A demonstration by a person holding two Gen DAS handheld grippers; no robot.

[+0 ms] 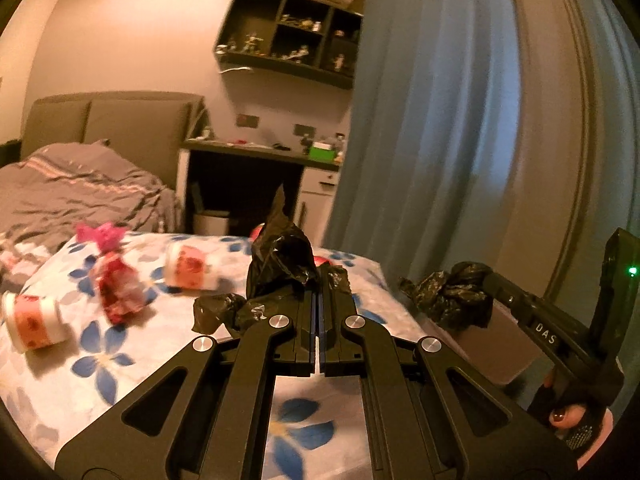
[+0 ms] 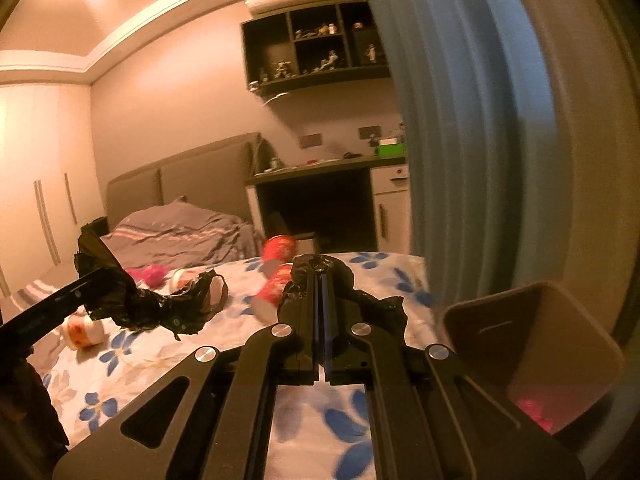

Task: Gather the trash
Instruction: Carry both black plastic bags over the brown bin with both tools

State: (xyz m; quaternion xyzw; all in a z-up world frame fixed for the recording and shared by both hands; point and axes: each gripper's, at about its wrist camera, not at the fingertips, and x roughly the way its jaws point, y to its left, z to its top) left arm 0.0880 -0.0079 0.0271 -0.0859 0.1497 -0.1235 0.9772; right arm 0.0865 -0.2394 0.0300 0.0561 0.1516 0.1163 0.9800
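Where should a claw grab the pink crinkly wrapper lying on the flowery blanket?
Grab the pink wrapper at its narrow neck, under the frilly pink top. It lies nearly flat with the frill pointing away, so come down from above, fingers on either side of the neck. The fat red part would probably just squash and slip.

Black trash bag [image 1: 280, 264]; blue-flowered white bedspread [image 1: 120, 360]; blue curtain [image 1: 420, 120]
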